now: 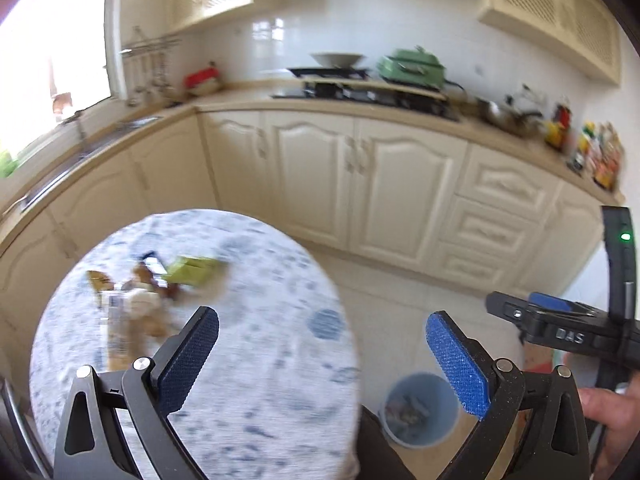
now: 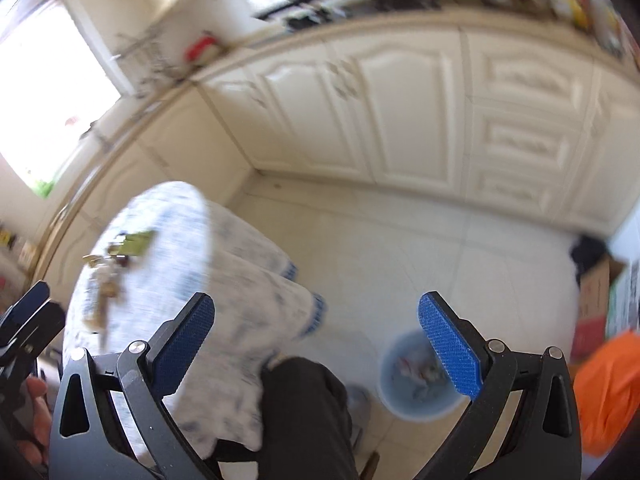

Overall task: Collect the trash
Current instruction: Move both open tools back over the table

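Note:
A pile of trash [image 1: 148, 292] lies on the round table [image 1: 260, 360] with a blue-patterned white cloth: a green wrapper [image 1: 194, 270], brown scraps and a pale packet. The same pile shows blurred in the right wrist view [image 2: 116, 268]. A light blue bin [image 1: 420, 410] holding trash stands on the floor right of the table; it also shows in the right wrist view [image 2: 416, 380]. My left gripper [image 1: 322, 334] is open and empty above the table's near edge. My right gripper [image 2: 316, 320] is open and empty, above the floor between table and bin.
Cream cabinets [image 1: 360, 176] and a counter with a stove, green pot [image 1: 412, 66] and bottles run along the back. The person's dark-trousered leg [image 2: 308, 412] is beside the table. An orange bag [image 2: 608, 388] and cardboard boxes [image 2: 596, 300] stand at the right.

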### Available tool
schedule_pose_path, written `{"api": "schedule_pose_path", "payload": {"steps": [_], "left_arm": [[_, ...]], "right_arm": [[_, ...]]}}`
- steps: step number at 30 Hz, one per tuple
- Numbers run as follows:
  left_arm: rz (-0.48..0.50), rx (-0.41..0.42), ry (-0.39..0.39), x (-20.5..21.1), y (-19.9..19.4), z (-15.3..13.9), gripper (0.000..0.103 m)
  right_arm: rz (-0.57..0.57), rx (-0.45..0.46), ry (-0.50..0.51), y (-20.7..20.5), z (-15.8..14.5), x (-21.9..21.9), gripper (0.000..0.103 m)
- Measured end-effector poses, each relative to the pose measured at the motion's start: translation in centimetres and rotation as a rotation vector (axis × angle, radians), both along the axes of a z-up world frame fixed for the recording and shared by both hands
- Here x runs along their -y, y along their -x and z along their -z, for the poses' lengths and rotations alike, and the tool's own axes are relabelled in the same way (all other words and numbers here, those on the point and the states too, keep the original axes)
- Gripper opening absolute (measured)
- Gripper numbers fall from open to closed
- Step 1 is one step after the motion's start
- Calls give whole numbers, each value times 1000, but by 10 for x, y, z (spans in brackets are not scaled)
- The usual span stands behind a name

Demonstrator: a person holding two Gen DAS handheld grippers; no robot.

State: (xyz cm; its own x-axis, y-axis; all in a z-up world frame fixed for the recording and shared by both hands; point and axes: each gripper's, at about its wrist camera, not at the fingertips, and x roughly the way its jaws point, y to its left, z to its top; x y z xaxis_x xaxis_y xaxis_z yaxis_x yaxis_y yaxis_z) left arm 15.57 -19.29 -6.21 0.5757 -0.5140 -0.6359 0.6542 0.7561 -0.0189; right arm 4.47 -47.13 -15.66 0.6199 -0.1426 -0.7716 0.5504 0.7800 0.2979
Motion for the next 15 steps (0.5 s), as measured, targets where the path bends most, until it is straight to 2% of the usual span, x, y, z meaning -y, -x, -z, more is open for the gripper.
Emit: {"api": "schedule_pose_path", "payload": {"steps": [7,15], "left_arm": [[-192,71,63,-85,10,-25,102],[-333,103,115,-137,22,-40,102]], "right_arm": [[-162,96,127,-56,-56,-66,103],[-320,176,197,-99,-94,-131,103]]}}
